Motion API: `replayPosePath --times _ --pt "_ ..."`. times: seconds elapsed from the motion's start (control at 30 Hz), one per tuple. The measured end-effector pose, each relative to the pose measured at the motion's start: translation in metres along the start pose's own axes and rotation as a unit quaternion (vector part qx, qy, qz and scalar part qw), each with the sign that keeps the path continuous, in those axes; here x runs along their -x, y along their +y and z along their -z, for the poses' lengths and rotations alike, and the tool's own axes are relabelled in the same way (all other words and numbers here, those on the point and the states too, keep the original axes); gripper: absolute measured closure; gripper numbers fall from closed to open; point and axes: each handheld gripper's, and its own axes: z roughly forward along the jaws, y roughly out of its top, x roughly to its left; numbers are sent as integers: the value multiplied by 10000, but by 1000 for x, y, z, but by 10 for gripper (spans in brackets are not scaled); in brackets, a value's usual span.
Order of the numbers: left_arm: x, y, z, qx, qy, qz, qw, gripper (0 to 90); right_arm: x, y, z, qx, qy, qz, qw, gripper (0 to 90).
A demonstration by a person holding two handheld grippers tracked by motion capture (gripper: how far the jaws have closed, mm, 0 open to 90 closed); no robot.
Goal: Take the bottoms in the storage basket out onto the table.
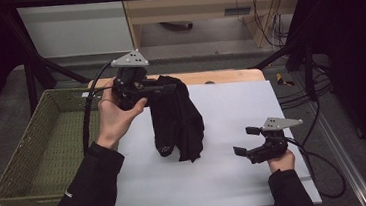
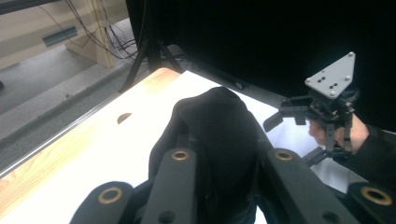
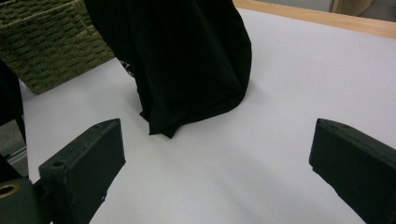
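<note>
Left hand-held gripper [image 1: 167, 90] is clamped on the black cloth [image 1: 177, 121] near the surface's back edge, right one [image 1: 247, 141] wide open and empty, so that bunched cloth could easily slip free.

The black garment [image 2: 219, 140] swallows the left gripper's [image 1: 162, 90] fingertips; beside it, the woven basket's [image 3: 51, 42] far side runs off frame.

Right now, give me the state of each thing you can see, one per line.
Black cloth: bunched, hanging, lower end on the table.
Left gripper: shut on the black cloth.
Right gripper: open, holding nothing.
Woven basket: upright, nothing inside it where visible.
</note>
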Motion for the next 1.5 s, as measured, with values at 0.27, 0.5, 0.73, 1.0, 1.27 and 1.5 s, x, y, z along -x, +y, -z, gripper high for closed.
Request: replayPosePath --times 0.27,0.5,0.73,1.0,1.27,1.5 --pt "-1 -10 -9 -44 -5 57 10000 788 0 0 0 0 3 4 10000 39" --pt "-1 -19 -18 -93 -32 62 9999 787 0 0 0 -3 -4 -1 10000 39" --pt "-2 -29 -26 -174 13 93 9998 785 0 0 -1 -5 -6 8 10000 39" --pt "-5 -43 -36 -275 35 174 9995 784 0 0 -1 -23 -6 6 10000 39" --pt "-5 -57 -48 -433 8 190 9989 782 0 0 -1 -26 -10 1 10000 39" --pt "-3 -70 -58 -514 -42 215 9984 781 0 0 -1 -24 -12 -4 10000 39"
